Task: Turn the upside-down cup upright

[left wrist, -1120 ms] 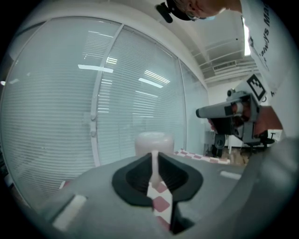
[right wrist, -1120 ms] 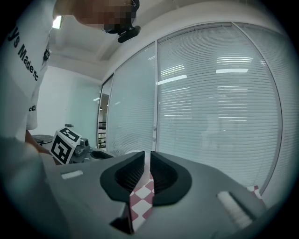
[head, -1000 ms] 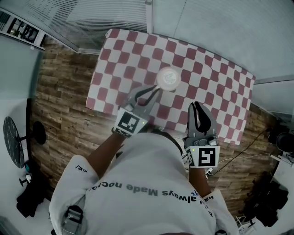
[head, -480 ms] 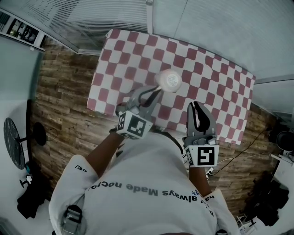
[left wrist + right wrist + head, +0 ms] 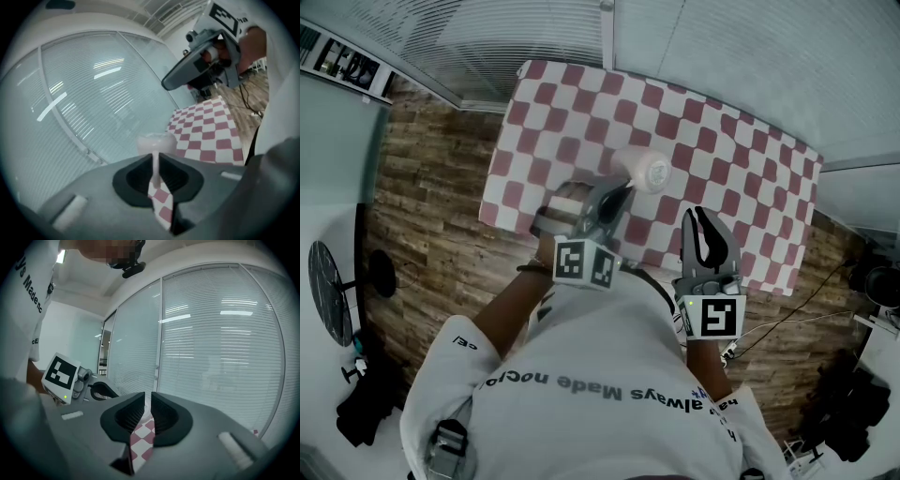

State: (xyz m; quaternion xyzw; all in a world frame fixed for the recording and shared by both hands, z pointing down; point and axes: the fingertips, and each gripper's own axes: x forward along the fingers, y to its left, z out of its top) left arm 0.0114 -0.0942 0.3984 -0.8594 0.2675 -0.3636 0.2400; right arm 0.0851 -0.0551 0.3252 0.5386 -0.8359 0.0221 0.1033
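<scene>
Clamping the tilted cup [image 5: 643, 170] are the left tongs [image 5: 622, 188]; right tongs [image 5: 701, 218] closed, empty.

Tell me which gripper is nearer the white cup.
Left. The left gripper is shut on the wall of the white cup, holding it tilted; the right gripper, shut and empty, is apart from the cup, nearer the person.

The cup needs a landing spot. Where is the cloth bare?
The checked cloth is bare along the far edge by the blinds, at its left end by the wood floor, and at its right end beyond the right tongs. Crowded only near the middle front, where the left tongs grip the tilted cup.
</scene>
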